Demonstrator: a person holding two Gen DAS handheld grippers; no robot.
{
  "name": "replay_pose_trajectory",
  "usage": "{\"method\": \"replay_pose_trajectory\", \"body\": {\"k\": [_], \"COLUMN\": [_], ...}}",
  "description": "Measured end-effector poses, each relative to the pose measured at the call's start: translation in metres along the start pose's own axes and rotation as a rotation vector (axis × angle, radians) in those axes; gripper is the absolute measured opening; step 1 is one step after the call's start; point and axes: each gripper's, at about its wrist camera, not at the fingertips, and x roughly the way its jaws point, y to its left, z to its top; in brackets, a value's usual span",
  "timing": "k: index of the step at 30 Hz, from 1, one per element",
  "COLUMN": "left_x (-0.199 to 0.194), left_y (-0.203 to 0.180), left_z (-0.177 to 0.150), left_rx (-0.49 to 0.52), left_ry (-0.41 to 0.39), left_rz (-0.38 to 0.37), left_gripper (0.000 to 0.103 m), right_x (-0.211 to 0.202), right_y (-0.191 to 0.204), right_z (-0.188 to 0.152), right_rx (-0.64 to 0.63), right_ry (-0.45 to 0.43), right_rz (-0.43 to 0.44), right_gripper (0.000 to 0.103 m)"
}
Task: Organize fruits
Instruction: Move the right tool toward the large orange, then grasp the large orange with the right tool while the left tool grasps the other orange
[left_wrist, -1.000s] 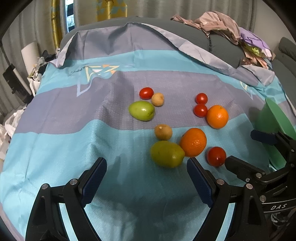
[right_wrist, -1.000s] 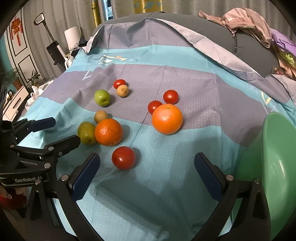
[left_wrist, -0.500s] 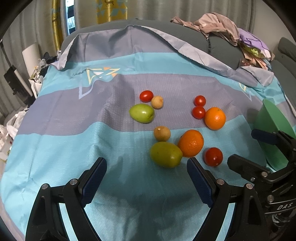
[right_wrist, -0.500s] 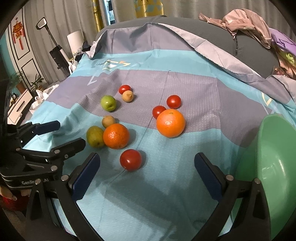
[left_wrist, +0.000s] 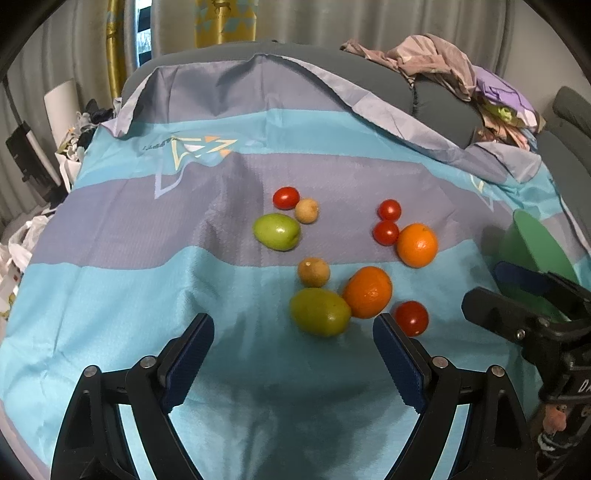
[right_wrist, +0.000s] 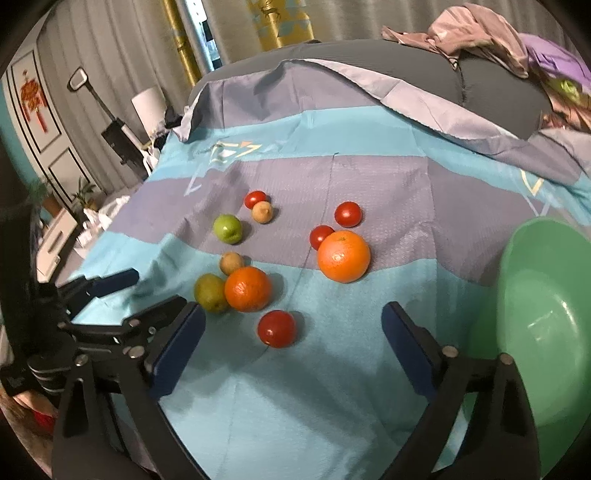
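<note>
Fruits scattered mid-cloth (left_wrist: 110, 288). Left wrist view: left gripper (left_wrist: 293, 354) spread wide, empty, just near of green fruit (left_wrist: 319, 311) and orange (left_wrist: 367, 291). Right wrist view: right gripper (right_wrist: 291, 345) parted, jaws just closing slightly, gripping nothing; tomato (right_wrist: 277, 328) between fingers; green bowl (right_wrist: 517, 295) right.

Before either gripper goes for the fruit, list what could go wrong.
1. The round red tomato nearest the right gripper lies loose on the striped blue cloth; open fingers could nudge it away.
2. The olive-green oval fruit touches the nearer orange and sits close to a small brown fruit; grabbing one may scatter the others.
3. The green plastic bowl sits at the cloth's far right edge.
</note>
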Motion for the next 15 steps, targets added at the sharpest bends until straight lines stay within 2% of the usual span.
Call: {"method": "replay_pose_trajectory", "body": {"k": [4, 5, 8, 9, 11, 15], "left_x": [-0.002, -0.002, -0.001, 0.000, 0.002, 0.011], "left_y": [0.000, -0.001, -0.005, -0.008, -0.015, -0.028], "left_z": [0.003, 0.004, 0.008, 0.009, 0.013, 0.019], "left_rx": [-0.029, -0.037, -0.068, -0.070, -0.065, -0.076], "left_ry": [0.003, 0.005, 0.015, 0.022, 0.032, 0.064], "left_rz": [-0.030, -0.040, -0.102, -0.114, -0.130, -0.178], "left_gripper": [0.088, 0.085, 0.082, 0.081, 0.071, 0.067], "right_x": [0.003, 0.004, 0.010, 0.011, 0.012, 0.024], "right_y": [-0.006, -0.007, -0.011, -0.010, -0.011, -0.023], "right_z": [0.005, 0.007, 0.016, 0.020, 0.028, 0.045], "right_rx": [0.072, 0.088, 0.110, 0.105, 0.106, 0.148], "right_ry": [0.047, 0.064, 0.115, 0.117, 0.111, 0.129], "right_rz": [0.024, 0.024, 0.014, 0.008, -0.001, -0.023], "right_gripper": [0.078, 0.074, 0.065, 0.063, 0.059, 0.053]}}
